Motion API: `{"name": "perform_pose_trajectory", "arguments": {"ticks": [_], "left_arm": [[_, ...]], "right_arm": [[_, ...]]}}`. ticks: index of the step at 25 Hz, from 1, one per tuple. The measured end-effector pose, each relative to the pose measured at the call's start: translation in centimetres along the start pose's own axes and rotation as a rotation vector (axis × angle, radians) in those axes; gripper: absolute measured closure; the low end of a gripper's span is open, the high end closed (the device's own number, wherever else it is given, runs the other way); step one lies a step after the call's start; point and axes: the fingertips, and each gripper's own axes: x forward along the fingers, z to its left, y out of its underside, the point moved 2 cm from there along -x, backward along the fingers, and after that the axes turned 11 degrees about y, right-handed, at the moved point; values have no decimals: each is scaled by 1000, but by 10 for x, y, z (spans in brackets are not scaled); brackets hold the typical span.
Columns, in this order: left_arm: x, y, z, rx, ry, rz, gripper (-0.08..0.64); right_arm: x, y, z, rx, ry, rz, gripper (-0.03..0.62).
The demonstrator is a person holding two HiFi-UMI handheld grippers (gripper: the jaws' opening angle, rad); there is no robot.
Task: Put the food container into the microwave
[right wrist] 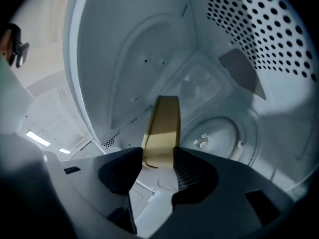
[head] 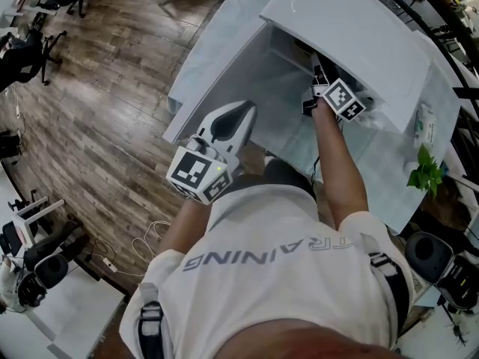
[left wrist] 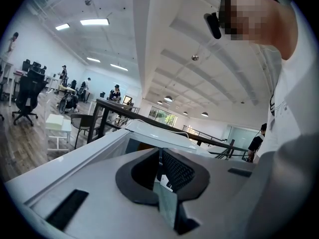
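In the microwave, the right gripper squeezes a tan strip by a faint container; the left gripper's jaws are shut.

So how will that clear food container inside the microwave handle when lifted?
The food container looks clear and empty, so probably light. The right gripper pinches only its tan tab, so it may swing or tilt. Smooth plastic could slide easily.

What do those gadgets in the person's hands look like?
The left gripper and right gripper are chunky pale shells with dark textured pads inside. Each carries a cube of black-and-white square markers. The person wears a white short-sleeved T-shirt with grey lettering.
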Motion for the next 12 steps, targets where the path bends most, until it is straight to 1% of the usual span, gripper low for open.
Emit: {"name": "perform_pose_trajectory", "arguments": {"ticks": [5, 9, 12], "left_arm": [[-3, -1, 5, -29, 2, -10, 514], [-8, -3, 9, -34, -8, -22, 514], [-6, -1, 11, -38, -4, -20, 514]], "right_arm": [[4, 3, -8, 27, 19, -9, 383], [7, 2, -12, 56, 36, -21, 382], [6, 3, -13, 10, 58, -22, 379]]}}
